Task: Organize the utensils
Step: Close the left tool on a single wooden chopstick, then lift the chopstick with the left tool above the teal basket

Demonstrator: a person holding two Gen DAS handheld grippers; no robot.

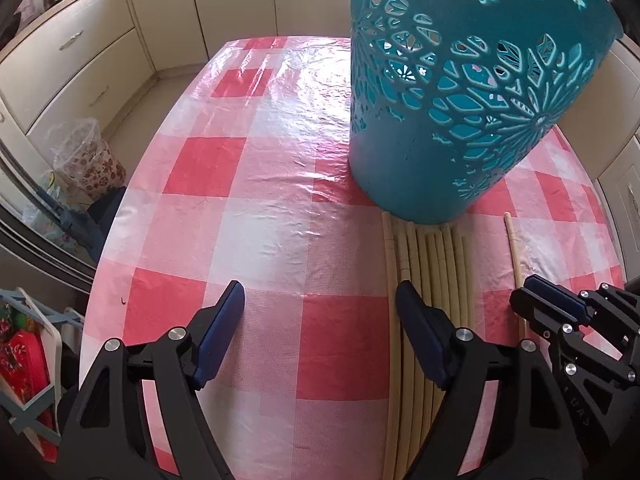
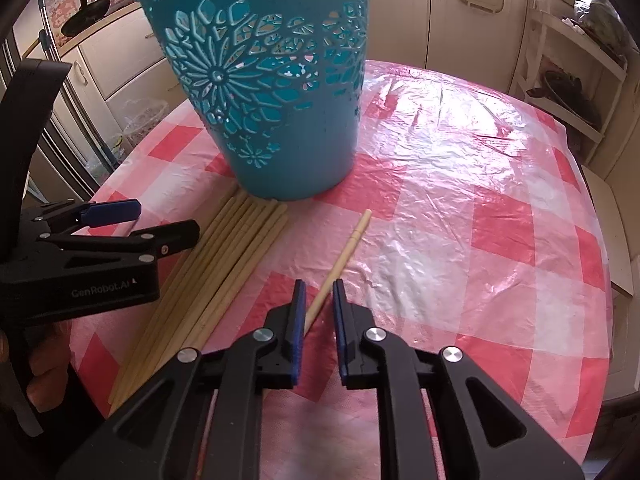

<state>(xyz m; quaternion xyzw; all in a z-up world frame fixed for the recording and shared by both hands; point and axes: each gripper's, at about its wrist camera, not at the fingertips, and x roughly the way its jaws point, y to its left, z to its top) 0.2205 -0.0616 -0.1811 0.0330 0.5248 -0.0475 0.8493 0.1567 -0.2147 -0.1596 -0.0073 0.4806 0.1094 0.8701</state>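
— Trouble could come fast here, right? Our right tongs (image 2: 319, 292) are squeezed almost shut around one lone chopstick (image 2: 343, 258), and they hold it low down, near one end.

— Yes. The long end sticks out far, up toward the teal basket (image 2: 276, 96). If we lift it quickly, we think it may swing or slip out, because it is thin and smooth. It could also bump the basket's side on the way up, and the basket looks light, so it might tip.

— What about our left tongs (image 1: 320, 312)?

— They are let go, jaws wide apart, with nothing in them. They hang over the checked tablecloth (image 1: 256, 240), with one blue pad just above the edge of the chopstick pile (image 1: 434, 264).

— So where is the pile?

— It lies flat on the cloth, side by side, with the far tips touching the foot of the basket. The lone chopstick lies just to its right, apart from it.

— We could knock the pile crooked if our left tongs come down off to one side.
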